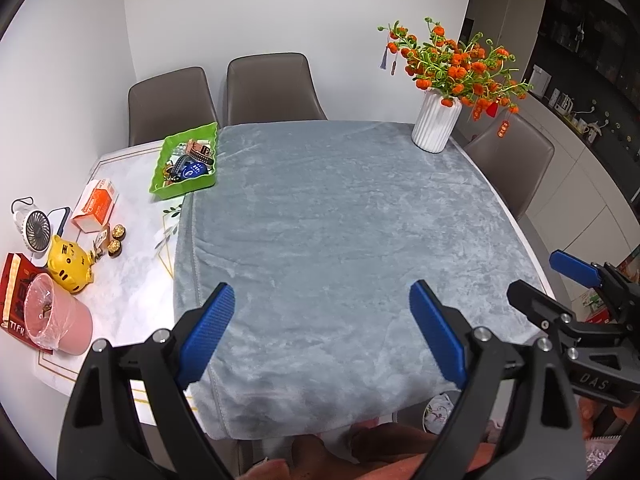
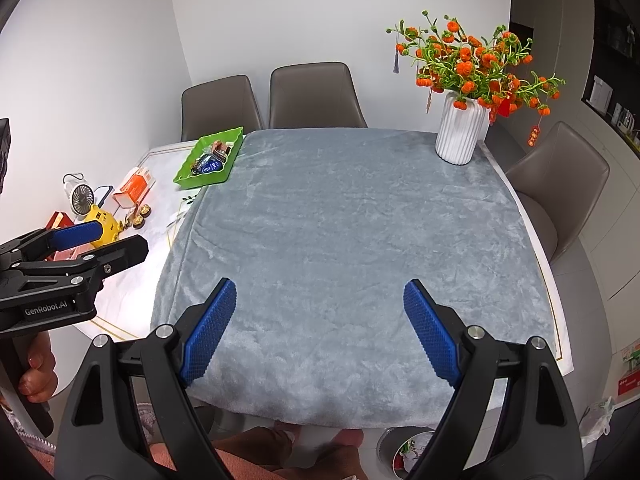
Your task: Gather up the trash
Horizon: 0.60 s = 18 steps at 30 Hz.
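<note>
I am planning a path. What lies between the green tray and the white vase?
Only bare grey cloth lies between the green tray and the white vase; both wrist views show this.

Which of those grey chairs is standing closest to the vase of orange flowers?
The chair at the table's right side, just behind the white vase. The other two chairs stand together along the far edge, nearer the green tray.

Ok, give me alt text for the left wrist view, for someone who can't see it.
The left gripper hangs open and empty over a grey cloth covering most of the table. On bare tabletop at left sit a pink bin lined with plastic, a yellow cat figure, wrapped chocolates and a green tray; the right gripper shows at right.
</note>
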Motion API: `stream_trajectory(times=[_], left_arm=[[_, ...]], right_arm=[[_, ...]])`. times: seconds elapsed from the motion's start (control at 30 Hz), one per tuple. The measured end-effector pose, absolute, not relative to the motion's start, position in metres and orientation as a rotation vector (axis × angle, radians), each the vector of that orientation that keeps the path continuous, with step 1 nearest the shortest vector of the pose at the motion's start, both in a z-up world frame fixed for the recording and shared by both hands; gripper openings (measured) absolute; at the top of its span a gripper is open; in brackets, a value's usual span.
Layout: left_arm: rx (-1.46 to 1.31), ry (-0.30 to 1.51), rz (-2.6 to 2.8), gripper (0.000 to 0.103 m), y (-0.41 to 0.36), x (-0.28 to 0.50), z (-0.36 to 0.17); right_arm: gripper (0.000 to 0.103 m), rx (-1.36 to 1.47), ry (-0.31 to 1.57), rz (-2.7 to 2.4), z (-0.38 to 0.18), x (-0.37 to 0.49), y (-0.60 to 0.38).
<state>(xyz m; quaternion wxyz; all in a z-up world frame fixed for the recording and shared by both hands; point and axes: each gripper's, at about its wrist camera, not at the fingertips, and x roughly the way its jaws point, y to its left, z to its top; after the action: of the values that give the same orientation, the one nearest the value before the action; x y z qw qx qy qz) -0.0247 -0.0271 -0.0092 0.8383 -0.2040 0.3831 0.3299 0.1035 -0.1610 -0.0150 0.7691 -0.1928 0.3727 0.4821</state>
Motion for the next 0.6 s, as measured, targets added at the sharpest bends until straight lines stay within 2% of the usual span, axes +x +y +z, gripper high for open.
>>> stream_trajectory(times=[0.6], left_arm=[[-0.425, 0.804, 0.683, 0.089, -0.0317, -0.0223, -0.0073]], right_arm=[[0.083, -0.399, 0.805, 1.037, -0.0152, 0.1061, -0.1617]])
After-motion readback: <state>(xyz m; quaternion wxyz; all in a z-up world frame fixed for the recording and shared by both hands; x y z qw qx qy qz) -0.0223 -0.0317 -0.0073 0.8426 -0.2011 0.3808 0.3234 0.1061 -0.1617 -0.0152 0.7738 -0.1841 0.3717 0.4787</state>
